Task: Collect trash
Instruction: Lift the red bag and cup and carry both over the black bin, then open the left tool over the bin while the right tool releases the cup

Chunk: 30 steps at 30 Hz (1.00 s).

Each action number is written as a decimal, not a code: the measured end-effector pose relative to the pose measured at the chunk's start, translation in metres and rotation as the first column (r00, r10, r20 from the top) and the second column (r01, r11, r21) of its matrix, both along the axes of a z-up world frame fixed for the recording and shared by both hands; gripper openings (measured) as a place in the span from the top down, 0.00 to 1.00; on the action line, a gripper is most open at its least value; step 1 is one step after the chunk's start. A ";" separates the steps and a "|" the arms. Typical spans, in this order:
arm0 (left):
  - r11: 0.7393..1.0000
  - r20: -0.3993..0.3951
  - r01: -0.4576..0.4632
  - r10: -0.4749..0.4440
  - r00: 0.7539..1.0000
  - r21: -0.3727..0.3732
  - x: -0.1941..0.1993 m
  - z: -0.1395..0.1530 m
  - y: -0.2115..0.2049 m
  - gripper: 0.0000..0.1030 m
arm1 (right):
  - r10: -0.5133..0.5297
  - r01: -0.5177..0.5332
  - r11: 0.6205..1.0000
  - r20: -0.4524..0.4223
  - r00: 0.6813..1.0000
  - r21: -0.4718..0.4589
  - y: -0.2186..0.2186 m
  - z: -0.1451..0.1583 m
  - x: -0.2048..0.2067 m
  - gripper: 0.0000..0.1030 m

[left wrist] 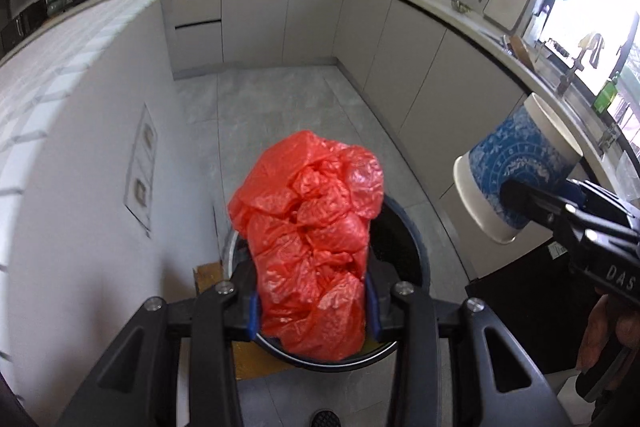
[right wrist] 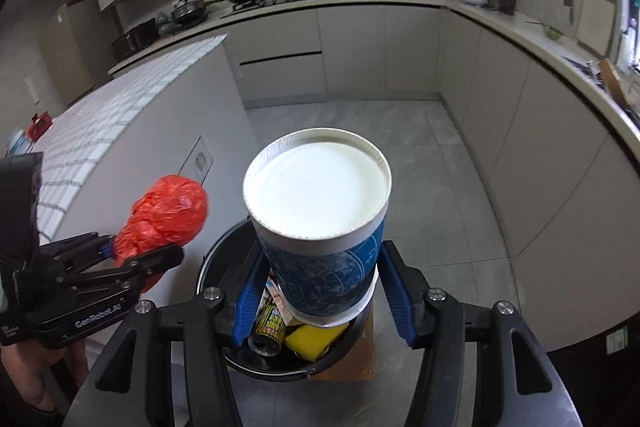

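My left gripper (left wrist: 312, 301) is shut on a crumpled red plastic bag (left wrist: 312, 239) and holds it over a round black trash bin (left wrist: 404, 239) on the floor. The bag also shows in the right wrist view (right wrist: 164, 219), left of the bin. My right gripper (right wrist: 316, 291) is shut on a blue-and-white paper cup (right wrist: 320, 219), held bottom-forward above the bin (right wrist: 216, 259). The cup also shows in the left wrist view (left wrist: 516, 171), at the right, beside the bin. In the bin lie a can (right wrist: 268, 331) and a yellow sponge (right wrist: 312, 341).
The bin stands on a piece of cardboard (right wrist: 356, 359) on the grey tile floor. A white tiled island (right wrist: 132, 115) is at the left. Grey cabinets (right wrist: 540, 163) and a counter run along the back and right. A dark object (left wrist: 516, 303) stands right of the bin.
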<state>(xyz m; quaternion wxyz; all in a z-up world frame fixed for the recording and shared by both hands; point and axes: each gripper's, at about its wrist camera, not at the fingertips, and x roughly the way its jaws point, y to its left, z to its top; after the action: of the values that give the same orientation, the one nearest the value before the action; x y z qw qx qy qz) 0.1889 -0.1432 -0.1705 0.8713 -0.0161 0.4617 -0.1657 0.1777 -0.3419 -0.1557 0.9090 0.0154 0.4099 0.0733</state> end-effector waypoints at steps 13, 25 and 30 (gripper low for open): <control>0.998 -0.035 -0.062 0.062 0.997 0.001 0.008 -0.046 -0.011 0.61 | 0.269 -0.272 0.962 -0.074 0.960 -0.031 0.004 -0.083 0.033 0.44; 0.988 0.011 -0.154 0.154 0.988 -0.016 0.006 -0.039 -0.009 0.02 | 0.396 -0.401 0.910 -0.065 0.916 -0.106 0.016 -0.125 0.029 0.05; 0.988 0.029 -0.157 0.156 0.987 0.004 0.002 -0.030 -0.010 0.02 | 0.409 -0.411 0.907 -0.048 0.911 -0.090 0.011 -0.119 0.021 0.05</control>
<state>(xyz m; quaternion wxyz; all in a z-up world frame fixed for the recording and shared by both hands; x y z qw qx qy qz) 0.1908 -0.1530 -0.2000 0.8881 -0.0471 0.4472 -0.0955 0.1986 -0.3310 -0.2746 0.8672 -0.1147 0.4198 0.2420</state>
